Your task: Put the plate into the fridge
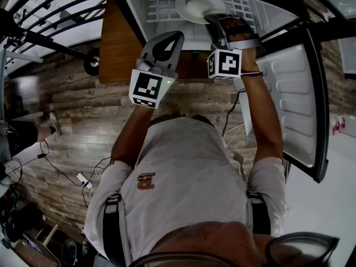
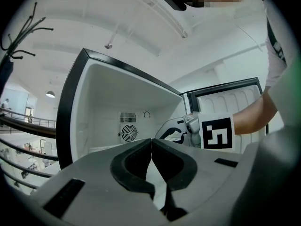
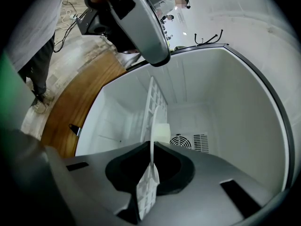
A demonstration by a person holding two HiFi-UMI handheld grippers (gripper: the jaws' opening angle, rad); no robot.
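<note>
A white plate (image 1: pixel 197 3) hangs over the wire shelf (image 1: pixel 158 7) inside the open fridge (image 1: pixel 139 21). My right gripper (image 1: pixel 214 16) is shut on its near rim. In the right gripper view the plate (image 3: pixel 151 157) shows edge-on as a thin white line pinched between the jaws, with the wire shelf (image 3: pixel 154 100) right beside it. My left gripper (image 1: pixel 176 36) is shut and holds nothing, just outside the fridge opening to the left of the right one. In the left gripper view its jaws (image 2: pixel 151 143) meet, and the right gripper (image 2: pixel 181 131) shows beyond them.
The fridge door (image 1: pixel 297 93) stands open at the right. A wooden cabinet side (image 1: pixel 118 43) borders the fridge on the left. A round fan vent (image 2: pixel 128 133) sits in the fridge's back wall. Cables (image 1: pixel 67 174) lie on the plank floor.
</note>
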